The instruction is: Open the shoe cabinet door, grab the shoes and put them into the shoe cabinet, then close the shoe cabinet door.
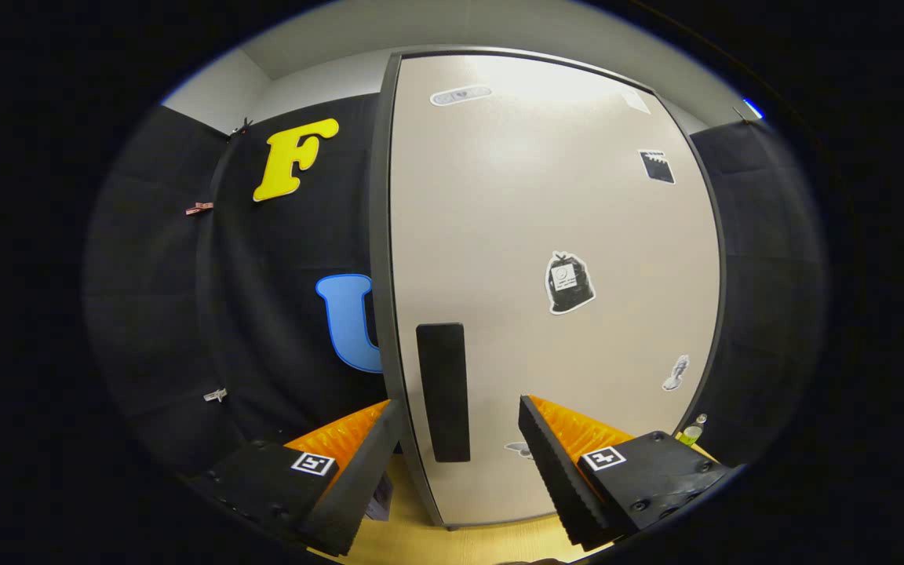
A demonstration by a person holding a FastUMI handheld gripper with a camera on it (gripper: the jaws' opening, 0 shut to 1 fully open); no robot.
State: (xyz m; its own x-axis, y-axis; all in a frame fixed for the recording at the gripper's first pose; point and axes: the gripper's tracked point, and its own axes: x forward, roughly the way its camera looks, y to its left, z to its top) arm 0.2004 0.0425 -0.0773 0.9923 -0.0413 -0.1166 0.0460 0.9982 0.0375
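Just ahead of our spread, empty tongs sits the door handle: opening step, w/ next move needing a pinch & pull.

Recording booth — black cloth wall, stickered cabinet

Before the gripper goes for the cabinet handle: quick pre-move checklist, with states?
1. Cabinet door shut, step one pending: ok.
2. Handle in sight, upright dark bar near the door's left edge: ok.
3. Gripper open: ok.
4. Handle lined up between the fingers: ok, just ahead of them.
5. Fingers touching the handle: not ok, still apart.
6. Shoes located: cannot tell.
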